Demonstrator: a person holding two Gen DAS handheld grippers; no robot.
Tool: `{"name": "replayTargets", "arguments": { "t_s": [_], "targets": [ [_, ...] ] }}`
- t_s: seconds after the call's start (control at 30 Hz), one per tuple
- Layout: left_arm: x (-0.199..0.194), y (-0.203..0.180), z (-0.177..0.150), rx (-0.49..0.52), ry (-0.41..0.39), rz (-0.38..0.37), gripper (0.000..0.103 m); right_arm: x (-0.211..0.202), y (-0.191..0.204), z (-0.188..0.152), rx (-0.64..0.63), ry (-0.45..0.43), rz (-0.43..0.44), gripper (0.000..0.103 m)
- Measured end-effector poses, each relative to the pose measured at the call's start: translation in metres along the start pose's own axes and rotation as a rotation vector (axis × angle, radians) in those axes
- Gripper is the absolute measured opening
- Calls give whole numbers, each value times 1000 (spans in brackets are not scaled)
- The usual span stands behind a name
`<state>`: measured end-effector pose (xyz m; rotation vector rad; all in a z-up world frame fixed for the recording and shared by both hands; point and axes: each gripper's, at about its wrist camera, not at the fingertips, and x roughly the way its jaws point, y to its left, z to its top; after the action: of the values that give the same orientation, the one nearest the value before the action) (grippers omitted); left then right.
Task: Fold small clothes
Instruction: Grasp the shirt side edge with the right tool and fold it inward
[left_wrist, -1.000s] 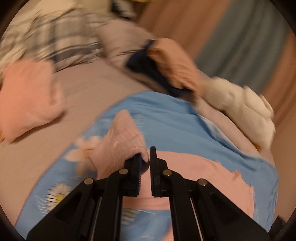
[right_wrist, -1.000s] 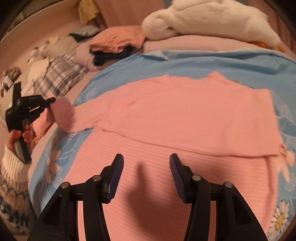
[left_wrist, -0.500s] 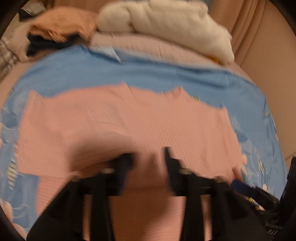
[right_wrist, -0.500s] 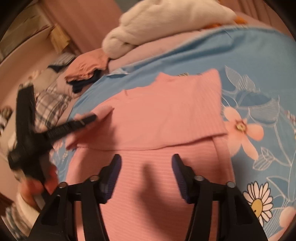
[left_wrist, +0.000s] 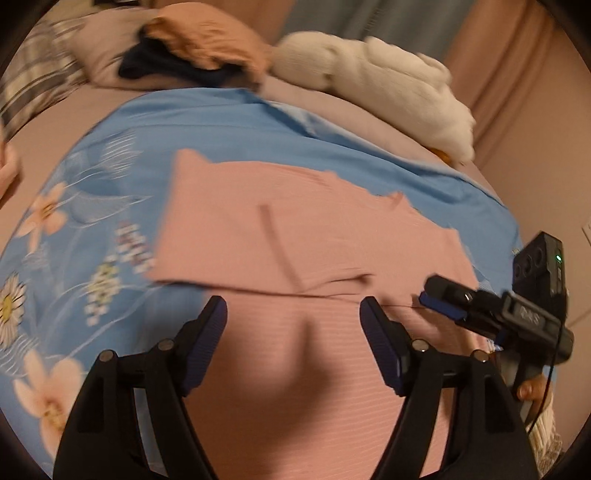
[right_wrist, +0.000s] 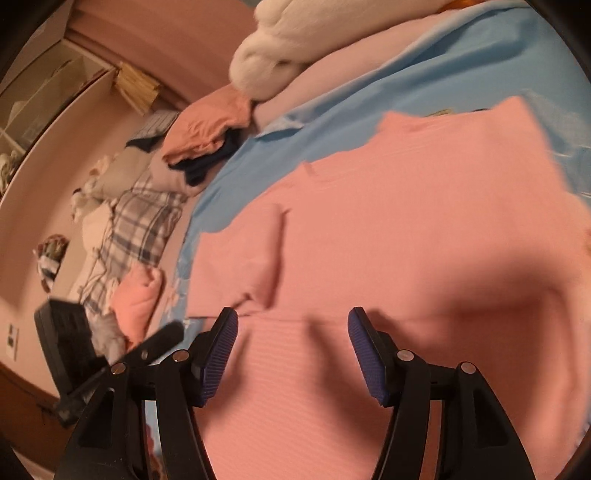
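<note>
Garment spread on the bed, both tongs over its near part

The garment (left_wrist: 295, 258) lies flat on the floral sheet (left_wrist: 92, 206), which covers the bed (left_wrist: 74, 107); its sleeve (right_wrist: 240, 266) is folded in across the body. The left tongs (left_wrist: 293, 325) hang over the near half, the right tongs (right_wrist: 293, 332) beside them, to their right. Behind the sheet, a clothes pile (left_wrist: 192, 48) sits left and a fluffy blanket (left_wrist: 388, 85) right. A plaid cloth (right_wrist: 140, 229) lies left of the sheet.

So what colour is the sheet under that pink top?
Light blue bedsheet with a flower print, clearest in the left wrist view.
</note>
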<state>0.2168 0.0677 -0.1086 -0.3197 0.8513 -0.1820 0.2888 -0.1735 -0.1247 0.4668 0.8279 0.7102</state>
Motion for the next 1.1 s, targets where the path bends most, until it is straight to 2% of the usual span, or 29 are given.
{"name": "replayTargets", "arguments": {
  "t_s": [0.1, 0.2, 0.3, 0.4, 0.47, 0.5, 0.57, 0.6, 0.67, 0.73, 0.8, 0.83, 0.87, 0.9, 0.97, 1.1],
  "targets": [
    [-5, 15, -2, -36, -4, 9, 74, 29, 11, 11, -6, 43, 27, 62],
    [-9, 26, -4, -57, -1, 5, 74, 61, 15, 19, 46, 96, 38, 62],
    [-10, 30, -7, -69, 4, -10, 74, 58, 21, 15, 27, 72, 1, 62],
    [-7, 33, -8, -77, 10, -22, 74, 47, 50, 4, -190, -14, -163, 62],
    [-5, 35, -10, -86, 11, -38, 74, 45, 71, -5, -351, -50, -228, 62],
    [-5, 35, -10, -88, 11, -41, 74, 47, 87, -13, -465, -45, -218, 62],
    [-4, 35, -11, -90, 14, -47, 74, 55, 106, -23, -601, -2, -175, 54],
    [-4, 35, -11, -91, 16, -47, 72, 61, 110, -24, -634, 25, -178, 53],
    [-6, 37, -12, -84, 16, -18, 72, 78, 121, -30, -726, 94, -215, 53],
    [-7, 43, -13, -97, 16, -34, 74, 87, 125, -35, -802, 121, -256, 53],
    [-7, 46, -14, -101, 16, -27, 74, 94, 120, -33, -811, 143, -281, 51],
    [-6, 47, -14, -106, 17, -26, 74, 97, 117, -32, -806, 154, -291, 42],
    [-6, 48, -14, -111, 19, -31, 74, 100, 112, -31, -800, 162, -309, 28],
    [-5, 48, -14, -113, 21, -33, 74, 101, 109, -28, -790, 164, -313, 24],
    [-5, 47, -15, -107, 23, -35, 74, 96, 103, -20, -732, 147, -276, 11],
    [-3, 43, -16, -98, 32, -45, 74, 82, 89, -3, -579, 65, -240, 10]
  ]
}}
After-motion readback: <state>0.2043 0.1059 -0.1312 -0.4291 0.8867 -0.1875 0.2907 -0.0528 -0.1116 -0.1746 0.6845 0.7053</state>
